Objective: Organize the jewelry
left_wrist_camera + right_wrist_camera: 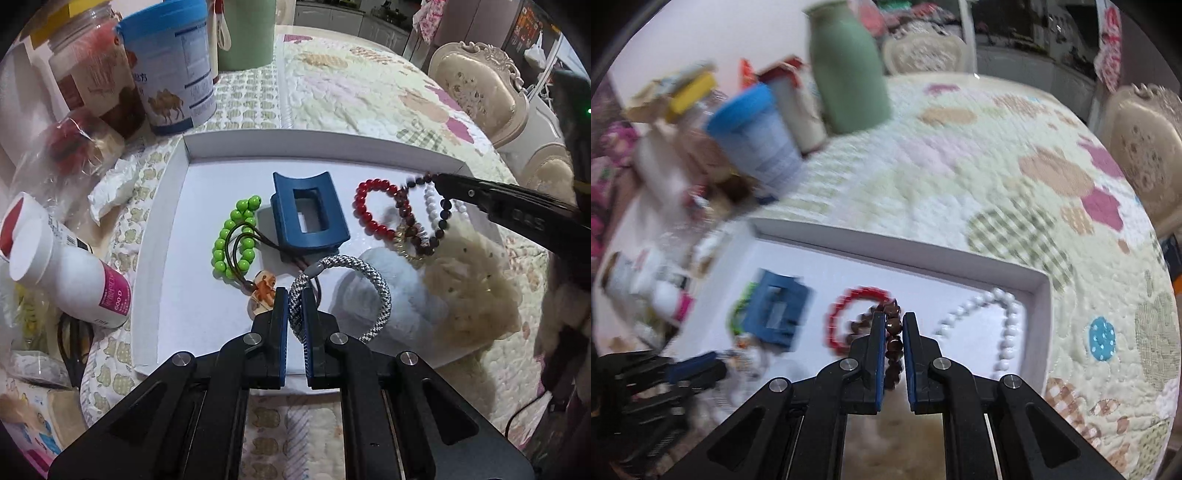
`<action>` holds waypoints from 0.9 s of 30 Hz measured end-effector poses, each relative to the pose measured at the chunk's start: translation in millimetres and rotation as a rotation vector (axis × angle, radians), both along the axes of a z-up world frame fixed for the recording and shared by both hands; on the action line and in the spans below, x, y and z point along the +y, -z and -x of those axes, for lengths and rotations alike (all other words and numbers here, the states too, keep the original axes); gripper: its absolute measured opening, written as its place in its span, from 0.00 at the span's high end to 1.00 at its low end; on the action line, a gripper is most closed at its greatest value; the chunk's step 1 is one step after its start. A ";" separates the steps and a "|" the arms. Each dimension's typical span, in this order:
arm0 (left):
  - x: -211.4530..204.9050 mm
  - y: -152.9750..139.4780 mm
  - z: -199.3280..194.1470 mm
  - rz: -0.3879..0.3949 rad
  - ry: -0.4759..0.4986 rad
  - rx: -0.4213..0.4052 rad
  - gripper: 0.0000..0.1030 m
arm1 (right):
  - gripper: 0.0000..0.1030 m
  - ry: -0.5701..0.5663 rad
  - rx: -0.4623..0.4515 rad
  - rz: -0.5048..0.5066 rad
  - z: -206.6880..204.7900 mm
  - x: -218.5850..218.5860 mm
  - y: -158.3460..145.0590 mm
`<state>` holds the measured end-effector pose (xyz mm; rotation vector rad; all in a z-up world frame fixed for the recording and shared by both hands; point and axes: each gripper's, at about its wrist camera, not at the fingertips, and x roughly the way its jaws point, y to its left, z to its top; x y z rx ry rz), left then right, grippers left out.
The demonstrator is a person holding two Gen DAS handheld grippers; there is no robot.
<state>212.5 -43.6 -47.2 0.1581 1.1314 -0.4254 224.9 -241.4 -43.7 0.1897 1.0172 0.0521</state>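
A white tray [173, 206] holds a green bead bracelet [236, 236], a blue hair claw [306, 216], a red bead bracelet [369, 212], a white bead strand [1004, 325] and a cord with a painted charm [263, 290]. My left gripper [294, 306] is shut on a grey-white braided bracelet [369, 280], held just above the tray. My right gripper [894, 332] is shut on a dark brown bead bracelet [892, 334] above the tray's right part; it also shows in the left wrist view [443, 184], the bracelet [424, 236] hanging from it.
Jars, a blue-lidded can [170, 70], a green vase [245, 33] and a white bottle [66, 269] crowd the table's left. Fluffy scrunchies [469, 280] lie on the tray's right front. A quilted cloth covers the table; a chair [480, 92] stands at right.
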 end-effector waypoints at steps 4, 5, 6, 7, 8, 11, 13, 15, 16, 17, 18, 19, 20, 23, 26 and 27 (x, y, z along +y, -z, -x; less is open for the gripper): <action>-0.8 6.0 -1.6 -0.009 0.006 0.011 0.94 | 0.92 0.040 0.045 0.028 -0.3 -12.3 18.3; -1.2 7.6 -2.3 -0.010 0.006 0.016 0.94 | 0.92 0.051 0.052 0.031 0.8 -14.3 21.9; -1.7 8.9 -2.7 -0.009 0.005 0.021 0.94 | 0.92 0.058 0.057 0.034 1.6 -15.7 24.8; -2.4 9.5 -2.6 -0.010 0.004 0.023 0.94 | 0.92 0.062 0.058 0.034 3.0 -16.4 26.0; -3.7 9.8 -2.3 -0.015 0.002 0.021 0.94 | 0.91 0.065 0.055 0.033 4.3 -16.3 25.9; -6.0 11.2 -1.8 -0.026 0.000 0.029 0.93 | 0.77 0.056 0.061 0.048 7.4 -12.7 24.0; -7.3 12.3 -1.1 -0.038 -0.001 0.038 0.88 | 0.69 0.047 0.051 0.045 11.7 -9.6 20.6; -8.2 11.8 1.0 -0.046 -0.002 0.033 0.69 | 0.69 0.044 0.038 0.042 17.8 -5.9 15.8; -7.5 10.8 2.1 -0.041 -0.003 0.031 0.59 | 0.69 0.045 0.029 0.043 21.9 -3.6 12.3; -6.7 9.0 3.6 -0.033 -0.004 0.027 0.58 | 0.69 0.050 0.015 0.041 27.4 -1.1 7.7; -6.3 6.9 5.3 -0.034 -0.006 0.021 0.58 | 0.69 0.055 0.001 0.037 33.1 0.6 3.3; -6.0 4.5 7.3 -0.041 -0.008 0.011 0.57 | 0.69 0.060 -0.015 0.030 39.7 2.6 -1.7; -5.1 1.5 9.6 -0.045 -0.012 0.000 0.57 | 0.69 0.067 -0.035 0.023 47.8 4.7 -7.2; -1.5 -6.7 16.4 -0.046 -0.028 -0.032 0.56 | 0.69 0.090 -0.079 0.022 70.5 12.3 -19.9; 1.5 -14.6 24.4 -0.045 -0.039 -0.060 0.56 | 0.69 0.109 -0.100 0.010 90.0 18.6 -26.0; 2.3 -16.8 27.4 -0.045 -0.042 -0.065 0.56 | 0.69 0.113 -0.107 -0.002 98.1 21.7 -27.5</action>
